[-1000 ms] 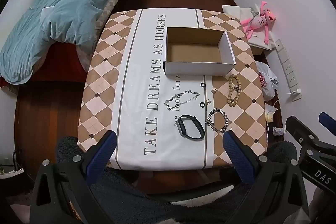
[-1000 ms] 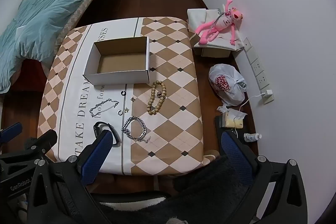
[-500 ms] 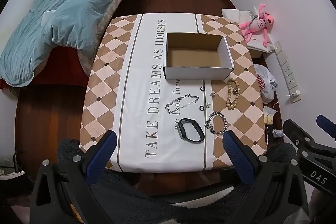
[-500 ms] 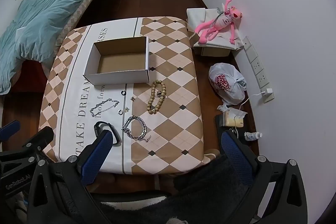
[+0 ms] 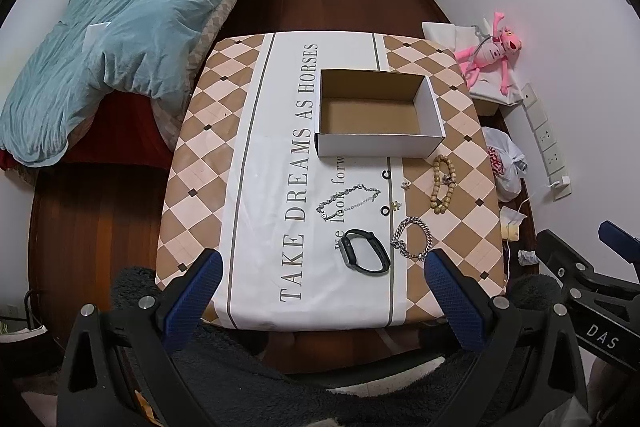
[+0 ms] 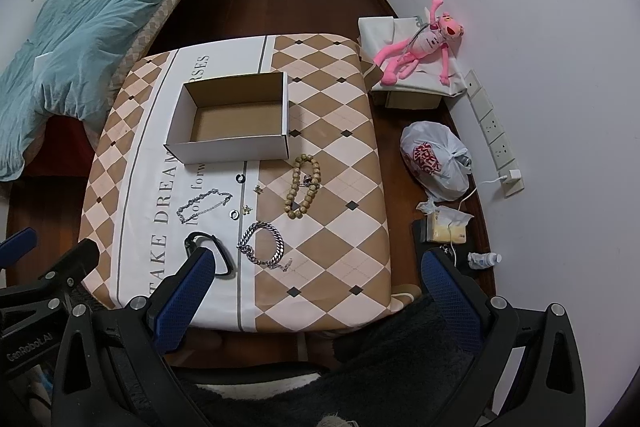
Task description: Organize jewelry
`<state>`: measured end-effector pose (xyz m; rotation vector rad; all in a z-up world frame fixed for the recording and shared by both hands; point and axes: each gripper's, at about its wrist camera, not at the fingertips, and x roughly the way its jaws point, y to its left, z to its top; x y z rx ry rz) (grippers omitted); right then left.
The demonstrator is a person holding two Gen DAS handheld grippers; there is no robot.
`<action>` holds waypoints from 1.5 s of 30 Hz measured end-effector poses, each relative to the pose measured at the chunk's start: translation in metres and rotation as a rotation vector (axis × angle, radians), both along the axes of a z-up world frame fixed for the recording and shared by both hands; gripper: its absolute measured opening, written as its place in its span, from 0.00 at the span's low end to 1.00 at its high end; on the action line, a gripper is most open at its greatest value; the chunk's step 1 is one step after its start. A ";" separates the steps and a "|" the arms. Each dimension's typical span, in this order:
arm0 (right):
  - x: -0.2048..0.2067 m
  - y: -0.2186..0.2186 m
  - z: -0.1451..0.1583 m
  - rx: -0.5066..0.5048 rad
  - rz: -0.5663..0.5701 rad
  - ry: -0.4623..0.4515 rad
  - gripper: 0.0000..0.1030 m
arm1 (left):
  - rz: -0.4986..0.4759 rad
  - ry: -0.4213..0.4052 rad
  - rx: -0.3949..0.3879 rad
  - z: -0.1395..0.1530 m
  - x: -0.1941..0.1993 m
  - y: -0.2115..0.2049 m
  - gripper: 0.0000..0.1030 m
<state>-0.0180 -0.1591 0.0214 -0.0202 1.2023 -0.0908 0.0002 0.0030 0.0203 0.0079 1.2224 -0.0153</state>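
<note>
An empty white cardboard box [image 5: 376, 115] [image 6: 232, 125] stands on the table. In front of it lie a wooden bead bracelet [image 5: 443, 183] [image 6: 305, 185], a thin silver chain [image 5: 347, 202] [image 6: 204, 205], a thick silver chain bracelet [image 5: 412, 238] [image 6: 262, 245], a black smart band [image 5: 365, 251] [image 6: 208, 251] and some small rings and studs [image 5: 390, 209] [image 6: 240, 213]. My left gripper [image 5: 320, 267] is open and empty, held above the table's near edge. My right gripper [image 6: 316, 265] is open and empty, above the near right corner.
The table wears a checked cloth with lettering [image 5: 256, 163]. A bed with a teal duvet [image 5: 120, 39] stands to the left. On the floor at the right are a pink plush toy [image 6: 420, 47] on a box, a white plastic bag [image 6: 434, 159] and a power strip [image 6: 494, 139].
Both grippers have drawn back and up a little, so the table looks slightly smaller and farther. The jewelry and the box have not moved.
</note>
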 end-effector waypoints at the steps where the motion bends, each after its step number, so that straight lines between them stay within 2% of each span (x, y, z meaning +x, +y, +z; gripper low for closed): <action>1: 0.000 0.000 0.000 0.000 0.001 0.000 1.00 | 0.000 -0.001 0.000 0.001 0.000 0.000 1.00; 8: -0.004 -0.010 -0.002 0.003 0.002 -0.001 1.00 | 0.001 -0.002 -0.001 0.001 0.000 0.000 1.00; 22: -0.002 0.010 0.012 0.002 0.000 -0.010 1.00 | -0.001 -0.027 -0.004 0.013 -0.006 -0.002 1.00; 24: -0.006 -0.002 0.016 0.007 0.000 -0.015 1.00 | 0.001 -0.029 -0.004 0.013 -0.006 -0.002 1.00; 45: -0.006 -0.006 0.020 -0.001 0.001 -0.021 1.00 | -0.004 -0.036 -0.007 0.018 -0.008 -0.004 1.00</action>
